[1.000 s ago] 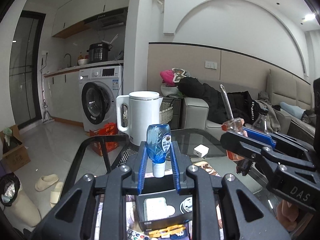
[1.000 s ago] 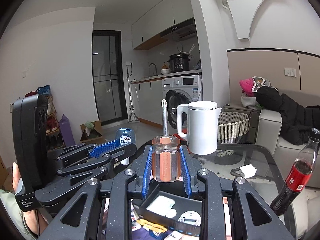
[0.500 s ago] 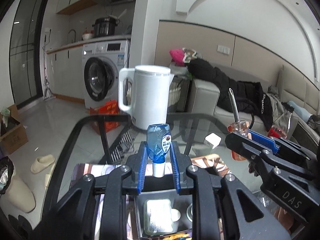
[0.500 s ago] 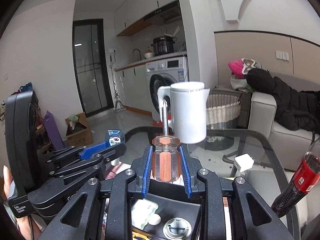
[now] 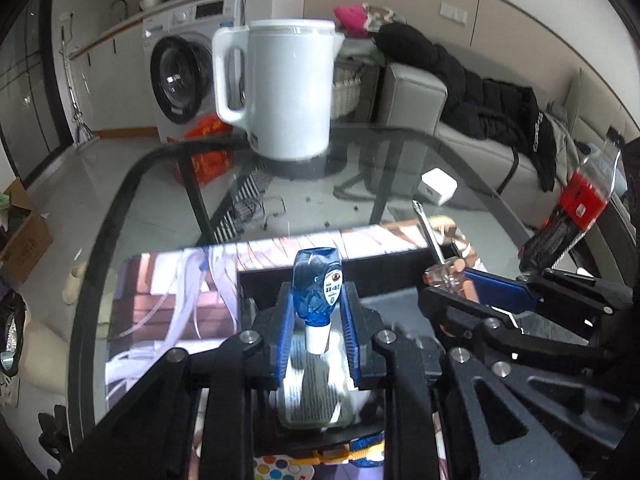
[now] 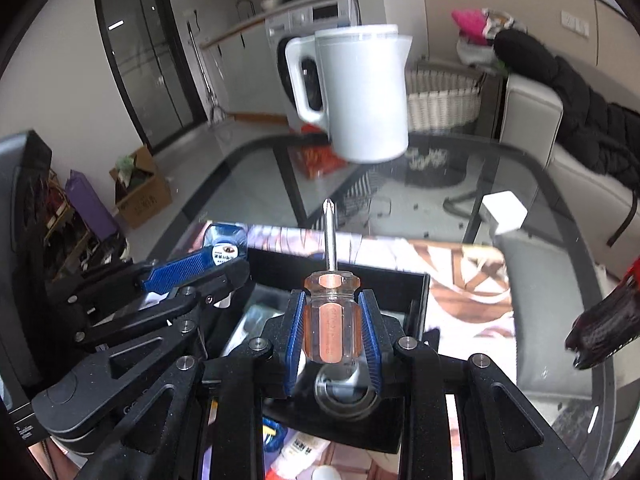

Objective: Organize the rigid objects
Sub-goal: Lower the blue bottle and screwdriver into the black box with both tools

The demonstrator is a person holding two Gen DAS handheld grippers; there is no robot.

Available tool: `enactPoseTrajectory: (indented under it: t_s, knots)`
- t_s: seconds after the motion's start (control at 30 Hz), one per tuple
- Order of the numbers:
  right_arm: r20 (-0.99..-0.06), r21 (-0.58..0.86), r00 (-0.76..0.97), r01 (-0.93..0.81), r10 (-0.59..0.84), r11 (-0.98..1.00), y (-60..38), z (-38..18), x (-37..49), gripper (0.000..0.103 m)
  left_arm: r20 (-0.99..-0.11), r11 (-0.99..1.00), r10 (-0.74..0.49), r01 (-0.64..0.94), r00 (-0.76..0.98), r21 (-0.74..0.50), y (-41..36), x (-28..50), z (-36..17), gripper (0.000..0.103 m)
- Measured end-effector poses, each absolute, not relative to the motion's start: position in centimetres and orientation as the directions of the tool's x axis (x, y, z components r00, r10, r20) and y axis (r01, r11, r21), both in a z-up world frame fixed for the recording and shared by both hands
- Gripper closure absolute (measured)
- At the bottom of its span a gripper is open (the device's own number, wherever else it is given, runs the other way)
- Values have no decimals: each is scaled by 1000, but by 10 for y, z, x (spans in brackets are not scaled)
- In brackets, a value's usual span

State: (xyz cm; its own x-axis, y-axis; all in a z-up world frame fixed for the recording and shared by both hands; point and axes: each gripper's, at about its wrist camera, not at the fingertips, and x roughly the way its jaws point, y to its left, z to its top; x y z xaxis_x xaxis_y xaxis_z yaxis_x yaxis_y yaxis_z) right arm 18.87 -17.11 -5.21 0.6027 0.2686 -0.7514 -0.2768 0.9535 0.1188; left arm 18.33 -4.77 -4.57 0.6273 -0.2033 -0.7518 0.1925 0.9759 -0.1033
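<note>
Grippers work side by side above a round glass table (image 5: 132, 184) in a small apartment. In the left wrist view, the left gripper (image 5: 316, 322) is clamped on a small blue bottle (image 5: 317, 288), its blue pads pressing the bottle's sides so that the white cap points back toward the camera and the blue body juts forward. It hangs over a black tray (image 5: 332, 276) resting on a printed mat (image 5: 176, 300); a pale rectangular item (image 5: 316, 392) lies in the tray directly under the jaws. The right gripper (image 5: 464, 284) enters from the right edge, carrying a screwdriver (image 5: 430, 236). A white kettle (image 5: 280, 88) stands at the table's far side, a white charger (image 5: 439, 189) sits to its right, and a cola bottle (image 5: 576, 208) leans at the frame's right edge. In the right wrist view, the right gripper (image 6: 332, 332) is closed on the screwdriver (image 6: 331, 320) by its clear orange handle, the metal shaft pointing forward past the black tray (image 6: 416, 300). A round item (image 6: 346, 394) lies in the tray beneath the handle. The left gripper (image 6: 216, 268) with its blue bottle (image 6: 226, 242) shows at the left, and the white kettle (image 6: 360, 92) appears blurred behind.
</note>
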Motion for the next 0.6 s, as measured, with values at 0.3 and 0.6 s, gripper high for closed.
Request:
enactPoseTrajectory:
  t_s: [0.3, 0.6]
  knots:
    - [-824, 121, 508, -278, 252, 953, -170, -80, 196, 77, -814, 979, -178, 186, 553, -88, -53, 191, -62, 82]
    - [-861, 105, 453, -284, 230, 953, -165, -94, 201, 76, -856, 979, -164, 190, 490, -78, -53, 193, -77, 83]
